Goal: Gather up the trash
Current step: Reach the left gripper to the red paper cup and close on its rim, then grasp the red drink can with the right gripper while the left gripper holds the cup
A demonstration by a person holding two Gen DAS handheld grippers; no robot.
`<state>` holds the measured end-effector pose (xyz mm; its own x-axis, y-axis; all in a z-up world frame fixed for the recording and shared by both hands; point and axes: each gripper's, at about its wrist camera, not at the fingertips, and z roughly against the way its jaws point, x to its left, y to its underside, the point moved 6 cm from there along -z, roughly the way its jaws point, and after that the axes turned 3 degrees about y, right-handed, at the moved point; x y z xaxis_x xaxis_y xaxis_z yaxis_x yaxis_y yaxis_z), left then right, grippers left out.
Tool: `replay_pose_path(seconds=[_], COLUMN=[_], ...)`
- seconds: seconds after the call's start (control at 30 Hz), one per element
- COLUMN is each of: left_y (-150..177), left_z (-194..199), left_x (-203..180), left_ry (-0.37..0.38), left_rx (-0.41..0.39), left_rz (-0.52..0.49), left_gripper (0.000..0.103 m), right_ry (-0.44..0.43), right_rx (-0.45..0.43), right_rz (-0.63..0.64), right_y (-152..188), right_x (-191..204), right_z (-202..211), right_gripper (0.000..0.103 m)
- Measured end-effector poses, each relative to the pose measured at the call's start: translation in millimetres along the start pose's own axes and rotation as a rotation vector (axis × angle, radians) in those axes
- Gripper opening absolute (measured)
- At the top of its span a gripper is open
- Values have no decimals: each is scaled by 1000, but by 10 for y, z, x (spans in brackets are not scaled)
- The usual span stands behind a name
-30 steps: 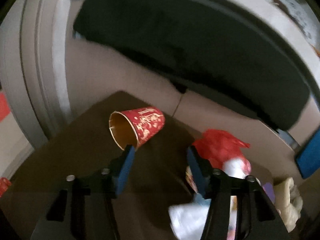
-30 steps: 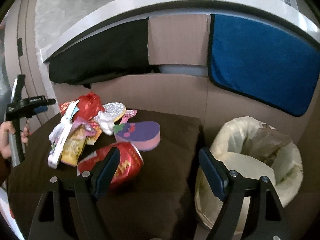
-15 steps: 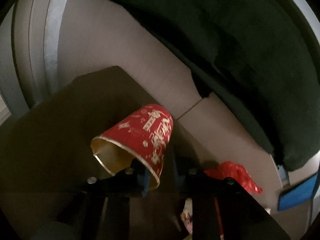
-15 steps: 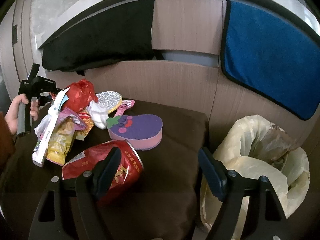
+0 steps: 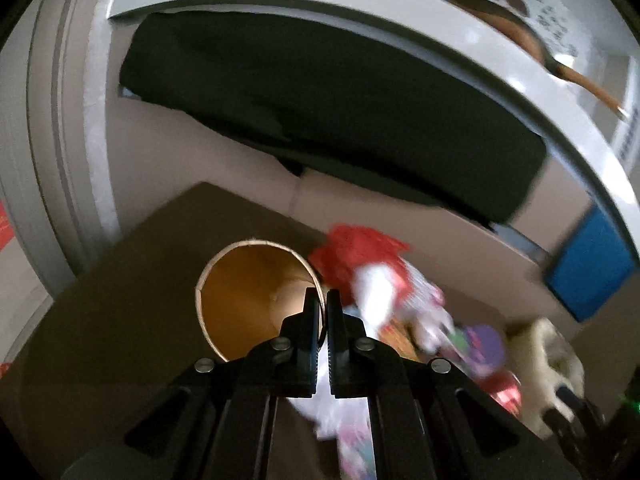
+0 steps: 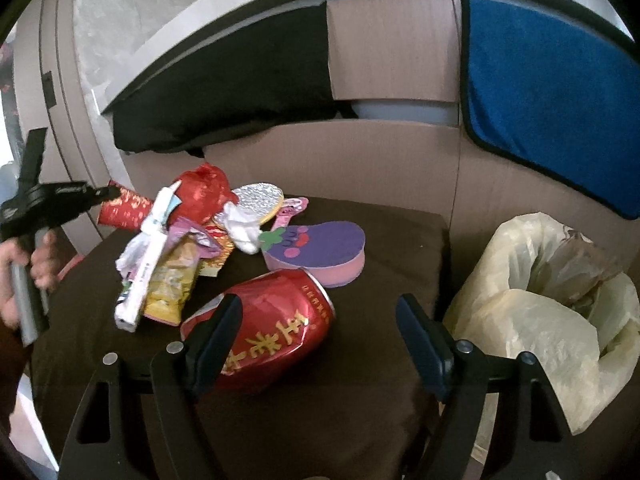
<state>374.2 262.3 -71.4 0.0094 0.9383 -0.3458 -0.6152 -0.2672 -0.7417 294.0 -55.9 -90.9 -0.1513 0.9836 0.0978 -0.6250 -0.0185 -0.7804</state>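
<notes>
Two views give me different halves of this scene. From the right wrist I see the whole brown cushion (image 6: 380, 240), the black cloth (image 6: 240, 92) and blue cloth (image 6: 552, 92) draped over the ledge behind it, and the trash bag (image 6: 536, 320) standing just beside the cushion's right edge; it gapes open, and crumpled brownish plastic shows inside near its far rim. The left wrist view blurs that bag at its right edge.

The trash pile (image 6: 192, 240) sits on the cushion's left half: a red plastic wad, yellow snack packets, a white tube, a purple foam piece (image 6: 320, 248). Nearer to me lies a dented red can (image 6: 276, 328), touching my right gripper's (image 6: 320, 332) left finger; that gripper is spread wide, gripping nothing.

Only the left wrist view looks into the paper cup (image 5: 256, 296), showing its bare golden inside. My left gripper (image 5: 323, 304) is pinched narrow on the cup's rim, lifted off the cushion, left of the pile. The right wrist view shows the cup's red outside instead.
</notes>
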Motion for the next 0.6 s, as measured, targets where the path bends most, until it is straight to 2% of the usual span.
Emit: replay_pose_path(seconds=[0.13, 0.3, 0.43, 0.6], left_y=[231, 585, 1006, 1240], left_z=[432, 835, 722, 632], left_x=[-340, -795, -988, -1017], left_ry=[100, 174, 179, 172], left_rx=[-3, -3, 96, 122], left_rz=[-17, -61, -81, -49], left_gripper=[3, 3, 3, 3], right_ry=[0, 18, 28, -8], right_rx=[-10, -15, -9, 7], right_rz=[10, -15, -40, -80], right_y=[44, 116, 207, 259], right_x=[3, -109, -211, -253], right_z=[94, 172, 242, 275], right_gripper=[77, 77, 77, 77])
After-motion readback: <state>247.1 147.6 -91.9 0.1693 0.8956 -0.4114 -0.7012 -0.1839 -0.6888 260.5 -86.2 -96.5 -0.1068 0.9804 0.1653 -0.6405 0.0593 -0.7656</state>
